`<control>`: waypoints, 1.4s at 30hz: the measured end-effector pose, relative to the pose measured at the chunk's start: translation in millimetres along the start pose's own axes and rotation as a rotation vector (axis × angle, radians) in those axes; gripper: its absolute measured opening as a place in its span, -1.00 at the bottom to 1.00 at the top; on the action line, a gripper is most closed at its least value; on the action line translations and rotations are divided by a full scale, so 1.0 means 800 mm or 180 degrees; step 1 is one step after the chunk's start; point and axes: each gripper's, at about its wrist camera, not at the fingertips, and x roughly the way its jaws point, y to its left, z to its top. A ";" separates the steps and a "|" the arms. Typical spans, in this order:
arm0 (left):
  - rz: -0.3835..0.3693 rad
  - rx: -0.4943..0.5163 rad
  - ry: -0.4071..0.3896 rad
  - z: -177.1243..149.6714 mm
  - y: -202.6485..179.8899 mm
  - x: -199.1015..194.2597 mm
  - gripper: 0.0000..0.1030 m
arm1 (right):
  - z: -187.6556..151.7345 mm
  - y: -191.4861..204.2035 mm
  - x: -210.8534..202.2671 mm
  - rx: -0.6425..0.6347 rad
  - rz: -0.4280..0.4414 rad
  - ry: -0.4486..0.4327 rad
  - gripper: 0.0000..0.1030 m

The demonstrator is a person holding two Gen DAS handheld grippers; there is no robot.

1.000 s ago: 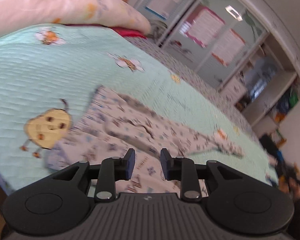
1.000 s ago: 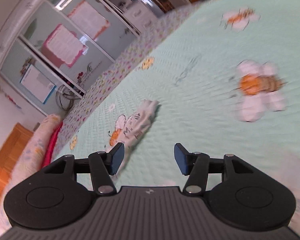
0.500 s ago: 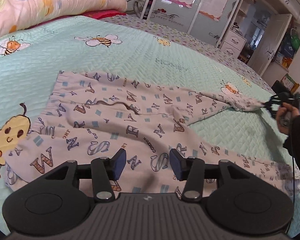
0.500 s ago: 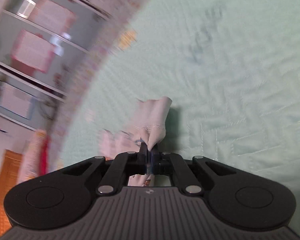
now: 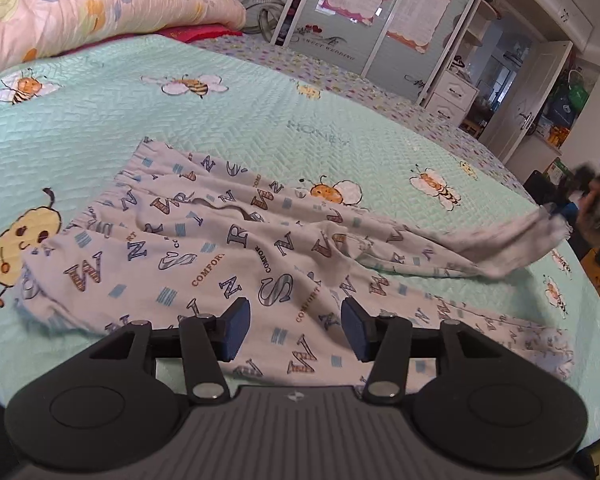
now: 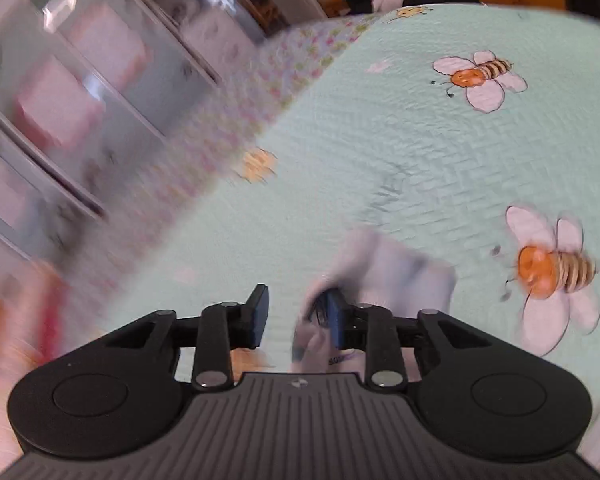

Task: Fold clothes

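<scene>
The pants (image 5: 236,248), light with printed letters, are lying spread over the green bee bedspread (image 5: 100,120), filling the middle of the left wrist view. The waistband is sitting at the left of the frame, and the two legs are running toward the right. The nearer leg is lying flat along the lower right. The farther leg is lifting off the bedspread at its end, at the right edge of the frame, where the picture is blurred.

The left gripper (image 5: 294,330) is hovering low over the seat of the pants with its jaws standing wide apart and nothing between them.

In the right wrist view, the right gripper (image 6: 296,318) is showing a clear gap between its jaws. The cuff (image 6: 384,276) is lying against its right finger (image 6: 334,316), in the lower middle of the frame. The picture is much blurred, so I cannot tell whether the cloth is caught on the finger or is only resting beside it.

As I judge it, the folding is not far along: no fold is showing, the legs are lying apart, and the cloth is wrinkled. What is remaining seems to be laying one leg over the other and then doubling the length. The scene is fitting both a leg that is being carried over and one that is being released.
</scene>
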 end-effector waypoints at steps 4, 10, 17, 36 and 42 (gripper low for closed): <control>0.0024 -0.0029 -0.0001 -0.001 0.004 -0.002 0.17 | -0.038 -0.074 -0.020 0.0159 0.0327 0.0004 -0.33; 0.0061 -0.0071 0.0000 -0.003 0.009 -0.005 0.17 | -0.066 -0.148 0.009 0.0129 0.0349 0.0298 -0.30; 0.0166 -0.0019 0.0127 -0.008 0.002 0.006 0.17 | -0.076 -0.169 0.069 0.0656 0.0739 0.0351 -0.35; -0.0078 -0.0103 0.0051 -0.010 -0.003 -0.022 0.21 | -0.120 -0.236 -0.064 -0.0004 0.0046 0.0120 -0.65; 0.0070 -0.0250 -0.0040 -0.001 0.021 -0.033 0.21 | -0.161 -0.195 -0.135 -0.0426 0.0540 -0.0382 -0.18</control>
